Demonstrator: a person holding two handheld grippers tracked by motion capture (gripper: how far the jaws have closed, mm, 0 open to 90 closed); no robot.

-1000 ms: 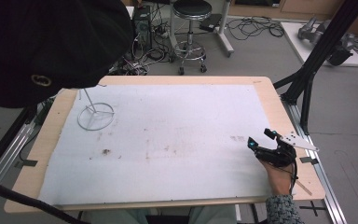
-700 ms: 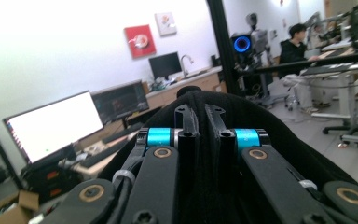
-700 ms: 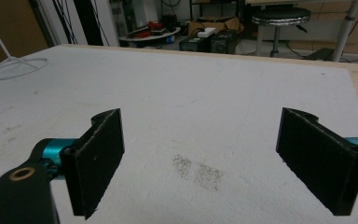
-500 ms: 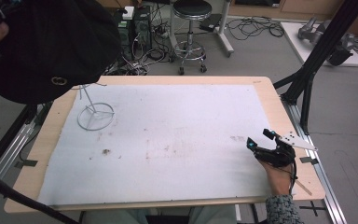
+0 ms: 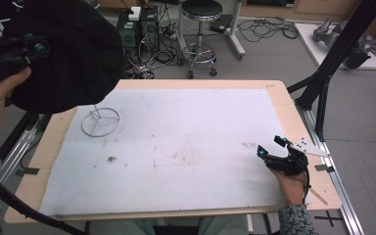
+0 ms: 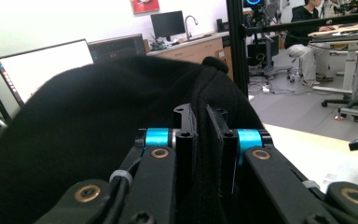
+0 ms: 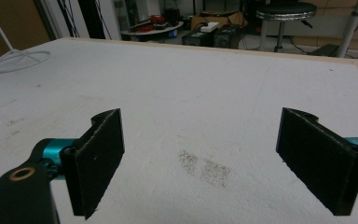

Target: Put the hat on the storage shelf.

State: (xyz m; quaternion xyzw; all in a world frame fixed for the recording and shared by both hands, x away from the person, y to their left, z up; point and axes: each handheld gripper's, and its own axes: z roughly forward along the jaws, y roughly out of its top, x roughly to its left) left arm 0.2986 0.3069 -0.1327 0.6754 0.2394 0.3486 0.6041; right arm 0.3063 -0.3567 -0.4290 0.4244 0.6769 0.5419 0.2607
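One black hat [image 5: 63, 54], one wire stand [image 5: 100, 121]

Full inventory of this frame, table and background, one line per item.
black hat: 1, black, held up above the table's far left corner, pinched between the left gripper's jaws
wire stand: 1, white, ring base on the far left of the mat, its upright rod rising towards the hat
mat: 1, white with brown stains, covering most of the table
table: 1, light wood, centre of the high view
stool: 1, black seat on chrome legs, on the floor beyond the table
monitors: 2, one lit white and one dark, background of the left gripper view
left gripper: 1, black with blue parts, shut on the hat
right gripper: 1, black, resting on the mat near the right edge, jaws open and empty
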